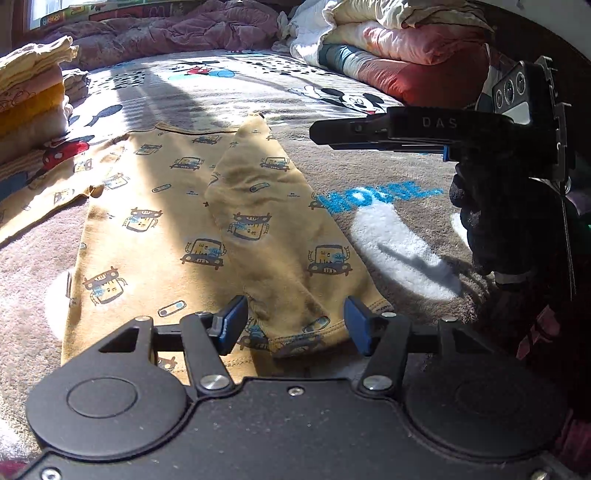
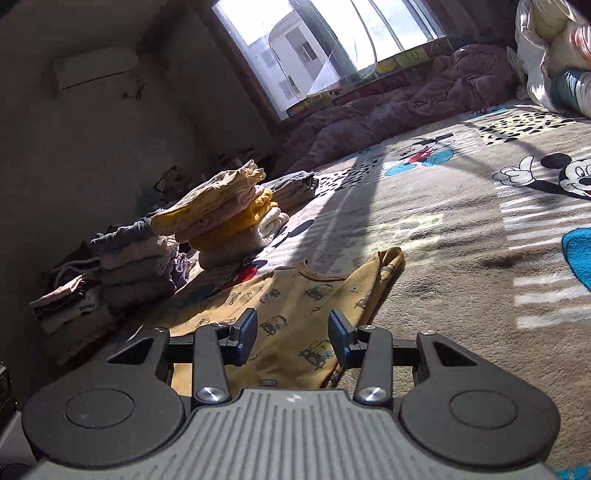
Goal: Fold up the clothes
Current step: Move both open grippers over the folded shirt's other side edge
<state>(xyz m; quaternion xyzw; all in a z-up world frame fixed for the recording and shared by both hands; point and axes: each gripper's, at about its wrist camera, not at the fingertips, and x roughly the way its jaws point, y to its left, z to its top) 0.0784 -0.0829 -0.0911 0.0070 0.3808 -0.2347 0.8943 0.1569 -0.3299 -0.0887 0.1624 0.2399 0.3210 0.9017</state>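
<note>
A yellow shirt printed with little robots lies flat on a Mickey Mouse blanket. Its right side is folded over the body as a long strip. My left gripper hovers low over the near end of that strip, open, with the hem lying between the blue pads and neither pad pressing on it. My right gripper, held by a dark gloved hand, hangs in the air to the right of the shirt. In the right wrist view it is open and empty, above the shirt.
A stack of folded clothes stands at the blanket's left edge, with more piles beside it. Rolled bedding sits at the back right and a purple quilt under the window. Bare blanket lies right of the shirt.
</note>
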